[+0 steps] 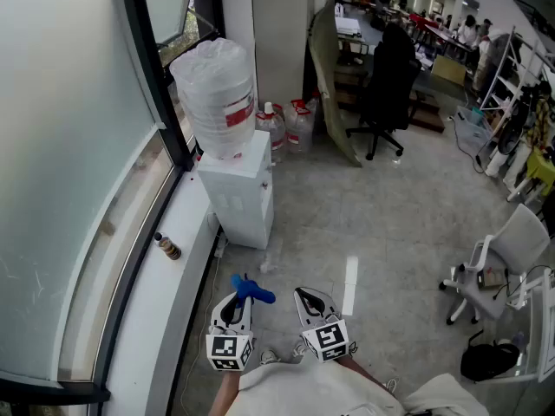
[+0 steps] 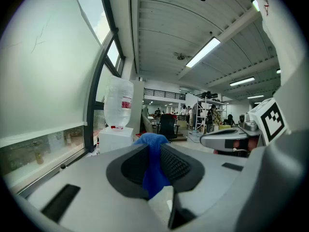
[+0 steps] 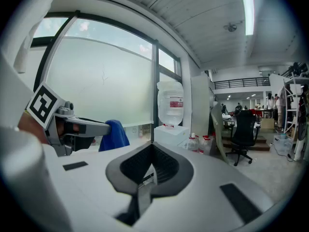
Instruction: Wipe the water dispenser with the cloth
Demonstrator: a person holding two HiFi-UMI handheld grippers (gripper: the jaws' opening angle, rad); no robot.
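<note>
Blue cloth (image 2: pixel 152 177), clamped in left tool (image 2: pixel 155 151)

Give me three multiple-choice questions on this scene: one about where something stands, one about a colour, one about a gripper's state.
1. Where does the white box-shaped water dispenser stand?
A. by the frosted window
B. beside the black office chair
C. beside the white chair

2. What colour is the soft cloth in the left gripper?
A. red
B. blue
C. yellow

3. How is the right gripper?
A. shut on the cloth
B. wide open
C. shut, holding nothing

Answers:
1 A: the head view shows it against the sill under the window, well away from both chairs.
2 B: blue fabric is pinched between the left jaws.
3 C: its jaws meet with nothing between them.
</note>
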